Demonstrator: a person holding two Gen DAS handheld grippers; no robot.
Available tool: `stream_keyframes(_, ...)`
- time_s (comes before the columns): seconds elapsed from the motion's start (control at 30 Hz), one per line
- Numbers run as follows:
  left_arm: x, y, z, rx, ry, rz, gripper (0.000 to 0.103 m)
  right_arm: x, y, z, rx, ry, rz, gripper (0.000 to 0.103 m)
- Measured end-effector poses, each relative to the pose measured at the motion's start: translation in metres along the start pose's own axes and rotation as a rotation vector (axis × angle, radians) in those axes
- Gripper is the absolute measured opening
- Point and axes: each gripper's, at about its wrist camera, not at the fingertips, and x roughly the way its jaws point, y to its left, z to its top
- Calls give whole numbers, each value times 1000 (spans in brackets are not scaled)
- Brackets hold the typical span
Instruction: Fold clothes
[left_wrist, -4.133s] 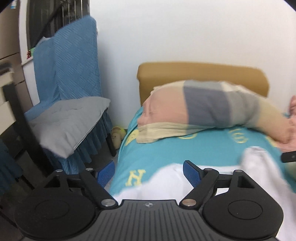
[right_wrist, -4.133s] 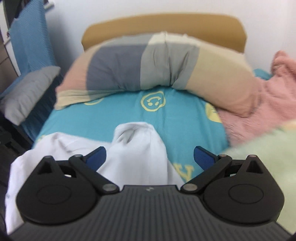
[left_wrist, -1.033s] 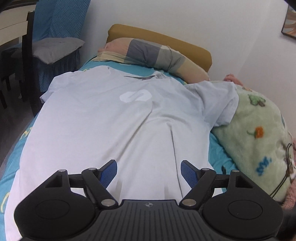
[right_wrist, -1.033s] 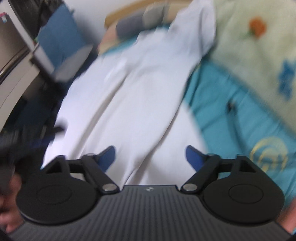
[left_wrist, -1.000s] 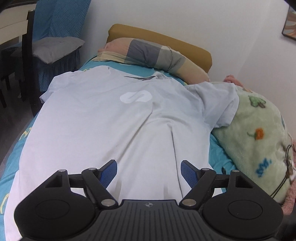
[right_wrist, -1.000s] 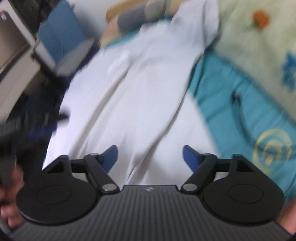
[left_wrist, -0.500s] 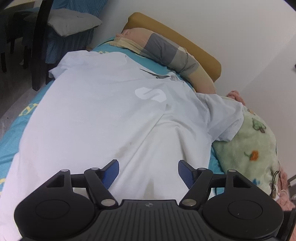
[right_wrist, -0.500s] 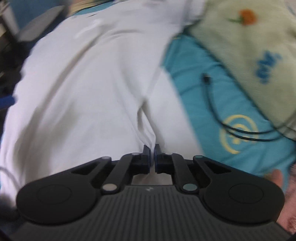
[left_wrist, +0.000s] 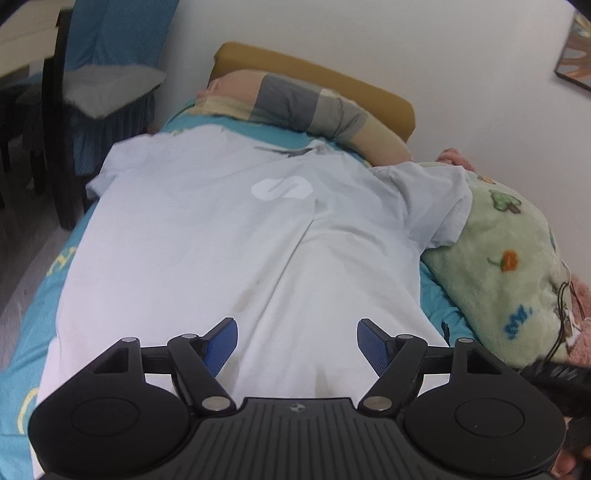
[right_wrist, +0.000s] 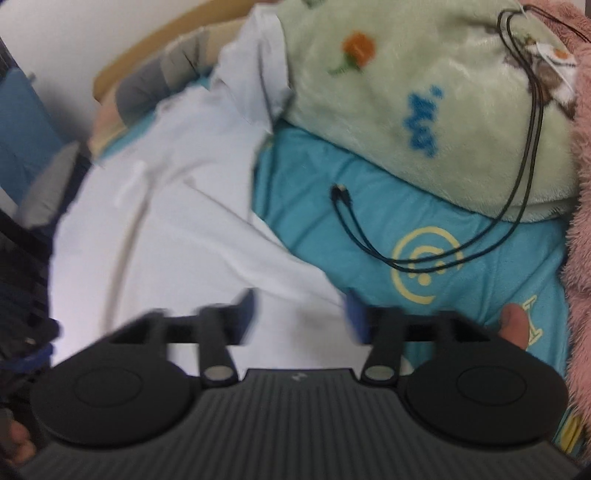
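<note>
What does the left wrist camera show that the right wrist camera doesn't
Only the left wrist view shows the T-shirt's white logo, its left sleeve and the chair with a grey cushion. Only the right wrist view shows the black cable on the teal sheet. Both show the T-shirt, the green blanket, the pillow and an open gripper: left, right.

A striped pillow (left_wrist: 295, 107) lies against the headboard (left_wrist: 317, 74); a black cable (right_wrist: 424, 254) crosses the green blanket (right_wrist: 443, 92).
</note>
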Motion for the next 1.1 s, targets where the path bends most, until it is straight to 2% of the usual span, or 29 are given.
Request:
stream_keyframes(0.03,-5,-1,0,3,-9,1,76,-10,4,2,3,-20,32,82)
stream_keyframes(0.17,-24,-4,0,13,-46,8,76,-50,22,9,0,-87,172,80)
stream_keyframes(0.37,-91,-11,36,-9,-103,61,79,-107,52,32,-37,-204,173,80)
stream_keyframes(0.43,-113,-17,47,-38,-98,67,80,-127,60,42,-25,-235,171,80)
stream_keyframes(0.53,-141,-30,62,-112,-80,14,83,-154,73,56,-37,-282,178,80)
stream_keyframes(0.6,-153,-42,70,-123,-107,-21,88,-164,81,63,-48,-294,157,80)
stream_keyframes(0.63,-158,-49,74,-125,-122,-35,88,-164,82,67,-36,-295,159,80)
stream_keyframes(0.7,-158,-62,78,-63,-163,-25,88,-165,84,75,-11,-296,165,80)
stream_keyframes(0.8,-145,-78,75,44,-231,14,91,-138,77,74,-18,-288,187,81)
stream_keyframes(0.9,-117,-78,66,64,-244,49,91,-111,70,73,-24,-279,209,83)
stream_keyframes(0.97,-93,-74,62,64,-229,51,92,-93,66,72,-29,-274,224,91)
stream_keyframes(1.1,-50,-56,48,38,-241,63,97,-49,43,69,13,-276,260,91)
